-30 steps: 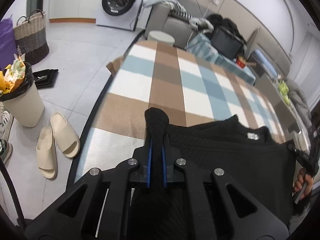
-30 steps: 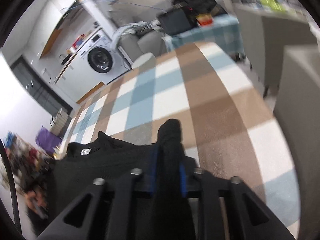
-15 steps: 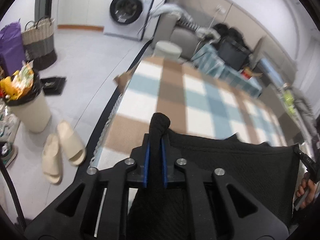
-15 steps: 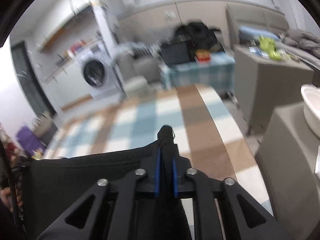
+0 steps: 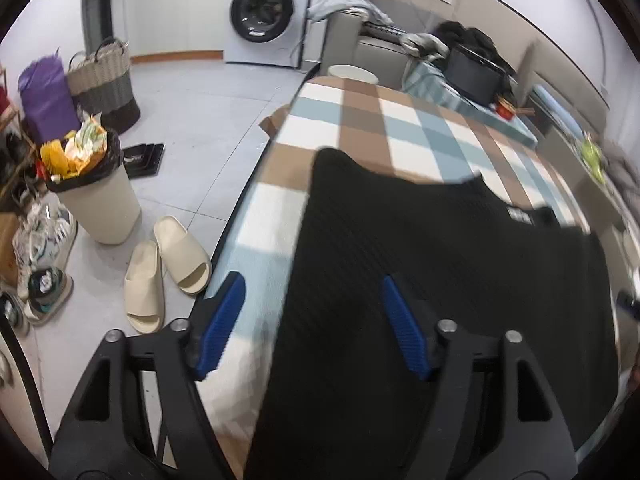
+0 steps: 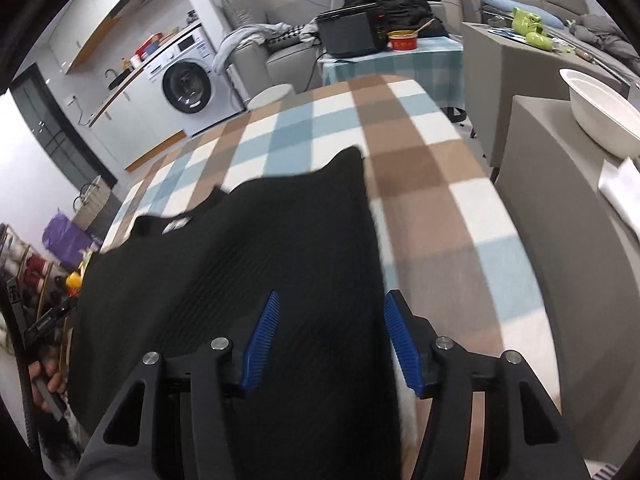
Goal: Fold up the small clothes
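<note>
A black ribbed garment (image 5: 420, 280) lies spread on the checked blanket (image 5: 360, 128) that covers the table. In the left wrist view my left gripper (image 5: 314, 316) hovers over the garment's left edge, its jaws opening and its blue pads (image 5: 224, 320) apart, touching no cloth. The right wrist view shows the same garment (image 6: 248, 280) with a small label near its collar. My right gripper (image 6: 330, 328) stands above the garment's right edge, jaws opening, blue pads (image 6: 260, 340) clear of the fabric.
The floor to the left holds a full bin (image 5: 94, 200), beige slippers (image 5: 164, 272), shoes and a woven basket (image 5: 104, 84). A washing machine (image 5: 266, 12) stands at the back. A grey cabinet (image 6: 568, 240) with a white bowl (image 6: 600, 112) flanks the table's right side.
Both grippers were shut on the garment's corners and have let go, their jaws spreading wide. The garment now lies flat on the blanket, its corners farther ahead of the fingers.
</note>
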The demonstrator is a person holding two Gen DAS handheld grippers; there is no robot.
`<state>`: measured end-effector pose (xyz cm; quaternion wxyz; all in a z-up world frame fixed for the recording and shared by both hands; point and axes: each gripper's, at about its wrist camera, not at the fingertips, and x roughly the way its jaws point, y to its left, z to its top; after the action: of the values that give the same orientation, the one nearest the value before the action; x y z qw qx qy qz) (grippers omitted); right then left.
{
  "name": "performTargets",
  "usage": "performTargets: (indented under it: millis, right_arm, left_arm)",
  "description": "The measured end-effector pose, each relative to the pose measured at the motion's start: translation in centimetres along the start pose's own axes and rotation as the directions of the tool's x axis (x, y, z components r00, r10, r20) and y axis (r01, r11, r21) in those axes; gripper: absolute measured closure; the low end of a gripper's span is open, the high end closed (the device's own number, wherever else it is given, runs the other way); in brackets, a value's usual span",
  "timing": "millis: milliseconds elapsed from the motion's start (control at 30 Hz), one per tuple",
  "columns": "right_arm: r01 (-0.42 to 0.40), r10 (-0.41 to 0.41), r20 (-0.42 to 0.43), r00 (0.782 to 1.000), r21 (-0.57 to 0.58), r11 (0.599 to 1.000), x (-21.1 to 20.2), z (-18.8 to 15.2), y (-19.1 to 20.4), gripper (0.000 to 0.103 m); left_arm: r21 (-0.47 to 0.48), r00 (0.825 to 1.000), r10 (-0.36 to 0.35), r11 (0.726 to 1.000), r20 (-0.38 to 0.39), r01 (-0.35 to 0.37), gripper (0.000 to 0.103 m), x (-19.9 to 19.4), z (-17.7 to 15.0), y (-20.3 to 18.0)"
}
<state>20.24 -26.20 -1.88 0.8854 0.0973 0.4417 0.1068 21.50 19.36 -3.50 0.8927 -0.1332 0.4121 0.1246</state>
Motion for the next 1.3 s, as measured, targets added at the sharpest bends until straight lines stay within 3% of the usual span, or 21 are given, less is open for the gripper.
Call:
performTargets:
  millis: [67,300,400,567,733,800,933,1000,1300]
  right_arm:
    - [-0.019,0.018,-0.005,1.0,-0.023,1.0,-0.8,-1.5,1.2,0.035]
    - [-0.036,0.034,-0.038,0.999,-0.061,0.997,-2.2,-7.5,4.0,0.034]
    - [-0.033,0.029,-0.052,0.998,-0.075,0.997,-2.1,-9.3,4.9,0.034]
    - [0.005,-0.01,-0.029,1.0,-0.168,0.986,-2.6,-10.6,7.2,0.034]
    - [-0.017,0.009,-0.037,0.999,-0.24,0.971,-2.3,-12.0,9.9,0.033]
    - [-0.003,-0.019,-0.074,0.997,-0.285,0.959,-1.7,-13.0,10.6,0.023]
    - [0.051,-0.081,-0.061,0.995,-0.387,0.921,-2.0,-14.6,11.1,0.023]
    - [0.058,-0.092,-0.063,0.994,-0.416,0.908,-2.2,-14.9,10.6,0.023]
    - [0.045,-0.085,-0.089,0.992,-0.375,0.926,-3.2,-14.5,10.1,0.021]
  left_arm:
    - [0.021,1.0,0.009,1.0,0.005,-0.01,0.021,-1.1,-1.6,-0.7]
    - [0.127,0.998,0.029,0.992,-0.061,-0.021,0.021,-3.0,-7.8,-2.7]
    - [0.125,0.998,0.029,0.992,-0.057,-0.022,0.021,-4.1,-10.0,-2.9]
    - [0.18,0.999,0.028,0.983,-0.019,-0.024,0.021,-6.2,-10.6,-4.5]
    - [0.257,0.997,-0.075,0.963,-0.031,0.081,0.021,-7.2,-11.1,-8.2]
    - [0.289,0.991,-0.119,0.948,-0.061,0.132,0.021,-6.9,-12.0,-9.9]
    - [0.322,0.988,-0.128,0.935,-0.086,0.149,0.021,-6.4,-13.6,-11.6]
    - [0.328,0.986,-0.141,0.931,-0.088,0.162,0.02,-6.6,-13.9,-11.5]
    - [0.267,0.981,-0.157,0.946,-0.111,0.181,0.02,-7.6,-13.8,-9.1]
